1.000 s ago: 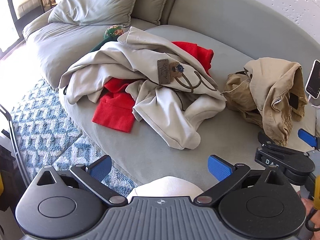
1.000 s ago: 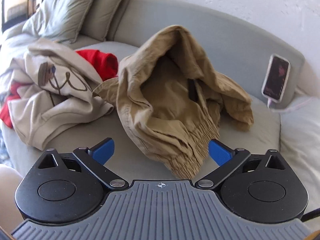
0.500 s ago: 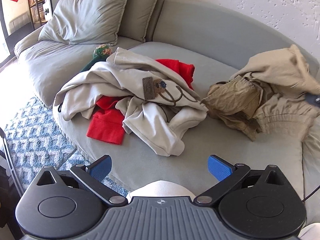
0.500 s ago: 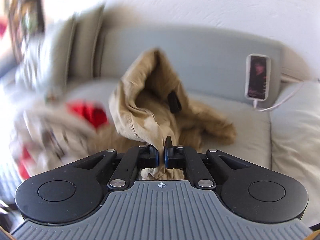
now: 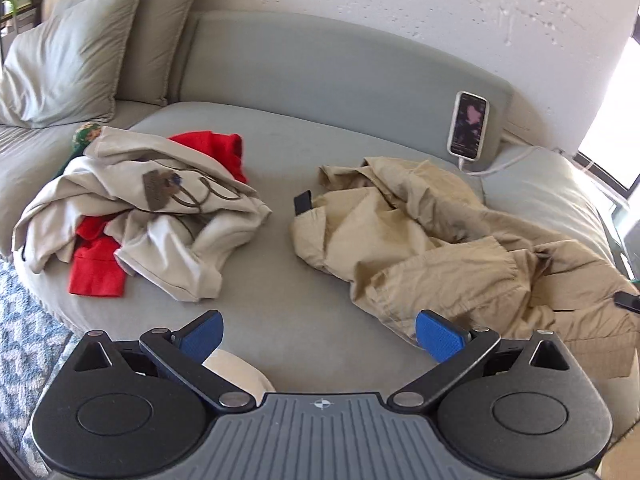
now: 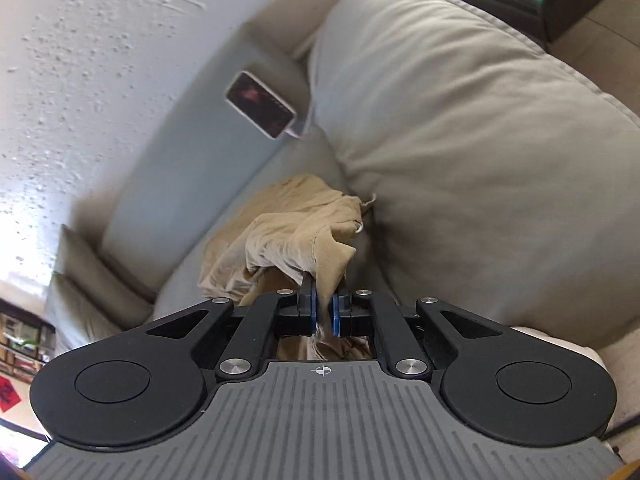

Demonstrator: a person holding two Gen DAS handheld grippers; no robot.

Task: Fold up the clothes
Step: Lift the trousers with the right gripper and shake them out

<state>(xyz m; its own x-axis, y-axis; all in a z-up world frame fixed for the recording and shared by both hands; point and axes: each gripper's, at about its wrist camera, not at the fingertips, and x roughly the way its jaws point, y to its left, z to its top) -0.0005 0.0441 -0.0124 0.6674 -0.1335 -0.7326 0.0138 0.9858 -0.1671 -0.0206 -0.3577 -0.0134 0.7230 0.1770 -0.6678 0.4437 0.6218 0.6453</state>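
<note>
We had the right gripper pinched on the tan pants at frame's right, left gripper wide and empty, so that thin bite could've slipped.

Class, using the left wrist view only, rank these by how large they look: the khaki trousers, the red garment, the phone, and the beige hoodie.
1. khaki trousers, largest, though nearness to the camera flatters them.
2. beige hoodie.
3. red garment, partly hidden under the hoodie, so only its visible patches count.
4. phone, smallest, and farthest away.
</note>
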